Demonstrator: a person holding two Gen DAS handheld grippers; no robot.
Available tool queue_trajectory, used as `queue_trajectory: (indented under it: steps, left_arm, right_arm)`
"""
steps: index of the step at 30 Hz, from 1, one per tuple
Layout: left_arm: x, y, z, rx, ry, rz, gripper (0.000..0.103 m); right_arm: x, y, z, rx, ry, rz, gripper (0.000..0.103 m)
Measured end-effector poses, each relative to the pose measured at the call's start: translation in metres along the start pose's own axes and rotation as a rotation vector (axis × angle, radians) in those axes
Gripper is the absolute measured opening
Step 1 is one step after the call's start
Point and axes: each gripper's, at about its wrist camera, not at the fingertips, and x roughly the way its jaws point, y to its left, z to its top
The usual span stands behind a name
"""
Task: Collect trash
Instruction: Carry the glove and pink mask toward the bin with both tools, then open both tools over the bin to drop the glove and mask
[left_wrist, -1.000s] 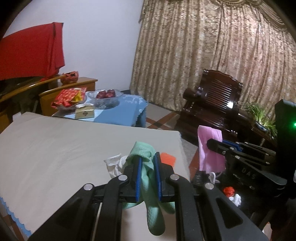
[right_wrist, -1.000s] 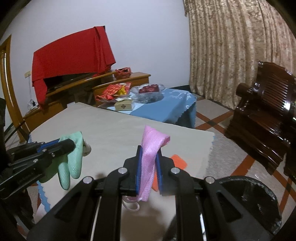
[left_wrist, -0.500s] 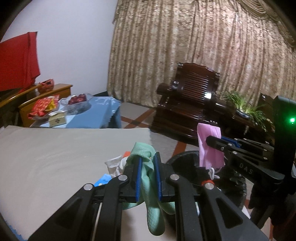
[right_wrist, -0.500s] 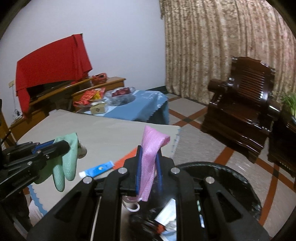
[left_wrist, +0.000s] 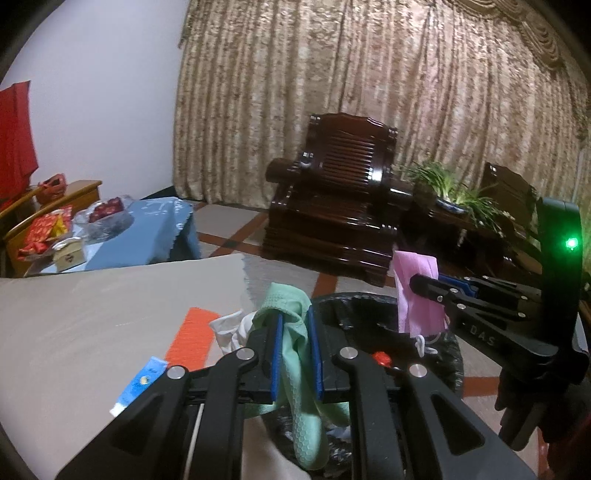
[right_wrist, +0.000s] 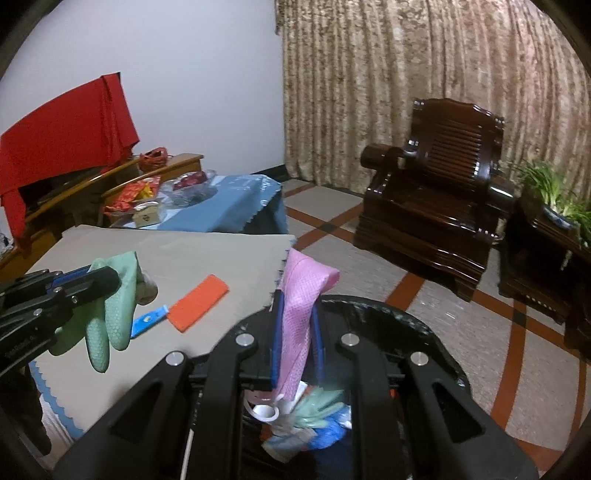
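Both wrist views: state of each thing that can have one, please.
Left tongs: shut on green glove.
Right tongs: shut on pink face mask.
Black trash bin: open, partly filled.
Orange strip: flat on table.
Blue tube: flat on table.

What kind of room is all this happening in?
Most likely a home living room: a carved dark wooden armchair stands before heavy patterned curtains, with a potted plant beside it and a low table under a blue cloth.

Mint-green honeycomb glove (left_wrist: 295, 354), pink mask (left_wrist: 415, 295), orange strip (right_wrist: 199, 301)
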Motion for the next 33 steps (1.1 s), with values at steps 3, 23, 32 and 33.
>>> queue_trajectory:
  steps: [3, 23, 32, 33]
  left_arm:
    - [0.009, -0.008, -0.001, 0.014, 0.011, -0.026, 0.013]
    - [0.085, -0.031, -0.036, 0.057, 0.129, -0.152, 0.013]
    - [0.106, -0.042, -0.045, 0.084, 0.152, -0.224, 0.015]
    - [0.108, -0.044, -0.046, 0.085, 0.156, -0.229, 0.015]
  right_arm:
    - [-0.001, -0.013, -0.005, 0.013, 0.006, -0.025, 0.013]
    - [0.025, -0.051, -0.045, 0.057, 0.106, -0.110, 0.015]
    - [0.036, -0.064, -0.060, 0.063, 0.155, -0.144, 0.022]
    - [0.036, -0.066, -0.061, 0.065, 0.157, -0.149, 0.027]
